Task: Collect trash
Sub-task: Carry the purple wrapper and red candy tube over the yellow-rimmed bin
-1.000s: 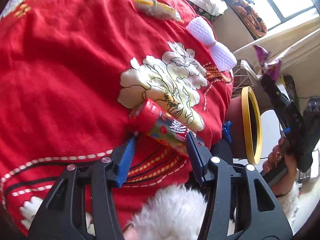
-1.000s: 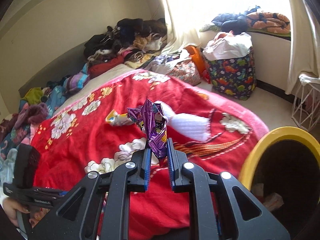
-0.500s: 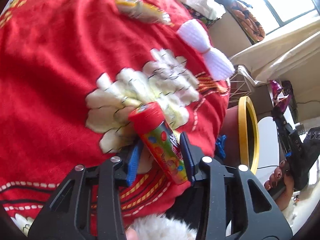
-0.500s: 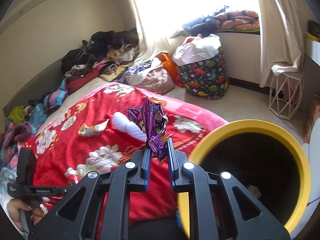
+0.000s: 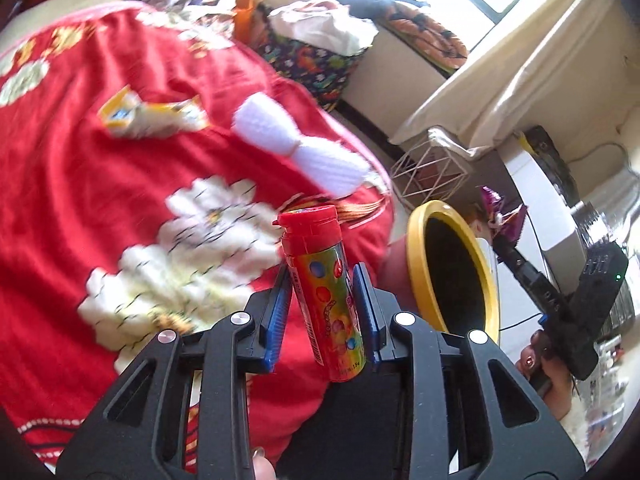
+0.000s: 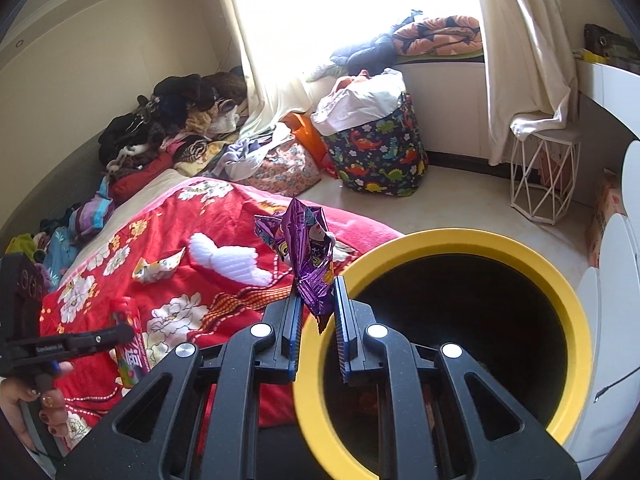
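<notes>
Our left gripper [image 5: 322, 296] is clamped on a candy tube [image 5: 325, 296], red cap up, tilted slightly, raised off the red blanket [image 5: 80, 184]. To its right, near, stands the bin [image 5: 416, 264] with its yellow rim; nothing lies between tube and bin. Ahead on the blanket sit a white bow-shaped foam piece [image 5: 298, 154] and, farther left, a yellow wrapper [image 5: 148, 114]. Beyond the bed's edge are a dinosaur-print basket [image 5: 316, 60] and a white wire stool [image 5: 430, 172].

Our right gripper [image 6: 316, 312] pinches a purple wrapper [image 6: 306, 264] at its lower end, right above the near rim of the bin [image 6: 452, 240], whose dark mouth opens just ahead and to the right. Left of it lies the blanket with the foam piece [image 6: 228, 258]; farther off, the basket [image 6: 376, 152], stool [image 6: 544, 176] and a clothes pile [image 6: 172, 120].
</notes>
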Available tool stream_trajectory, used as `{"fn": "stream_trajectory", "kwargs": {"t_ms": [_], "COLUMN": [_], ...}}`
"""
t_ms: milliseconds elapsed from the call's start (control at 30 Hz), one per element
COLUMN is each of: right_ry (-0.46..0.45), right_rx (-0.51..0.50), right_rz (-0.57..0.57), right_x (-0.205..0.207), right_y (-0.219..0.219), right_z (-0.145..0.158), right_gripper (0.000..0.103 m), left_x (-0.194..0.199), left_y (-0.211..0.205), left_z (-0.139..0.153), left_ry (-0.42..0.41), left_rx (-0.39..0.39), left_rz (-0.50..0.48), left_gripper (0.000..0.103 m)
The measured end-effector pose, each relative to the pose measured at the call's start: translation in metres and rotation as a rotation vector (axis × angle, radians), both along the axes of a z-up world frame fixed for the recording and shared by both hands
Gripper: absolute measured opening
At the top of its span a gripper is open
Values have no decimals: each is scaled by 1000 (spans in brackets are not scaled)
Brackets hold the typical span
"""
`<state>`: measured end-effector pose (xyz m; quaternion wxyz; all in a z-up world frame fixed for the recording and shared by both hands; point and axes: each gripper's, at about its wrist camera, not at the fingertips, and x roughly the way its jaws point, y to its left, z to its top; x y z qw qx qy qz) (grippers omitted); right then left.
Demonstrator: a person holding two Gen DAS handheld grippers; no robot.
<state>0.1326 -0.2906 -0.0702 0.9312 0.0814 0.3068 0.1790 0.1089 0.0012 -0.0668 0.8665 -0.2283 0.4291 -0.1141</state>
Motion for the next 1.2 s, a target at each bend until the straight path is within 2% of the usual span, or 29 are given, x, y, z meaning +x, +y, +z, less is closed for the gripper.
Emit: {"fn": "stream_trajectory", "kwargs": {"t_ms": [267, 1200], "right_ry": [13, 74], "right_rx": [14, 32], "right_rz": [-44, -176], "right_x": [-5, -18], "right_y": [-21, -83], "right_z": [-2, -17], "right_gripper": [14, 14], "left_x": [13, 44], "left_y": [-34, -129], "left_z": [13, 29], "left_ry": [-51, -119], "left_rx": [16, 17], "left_rz": [-71, -255], "left_gripper": [24, 23]}}
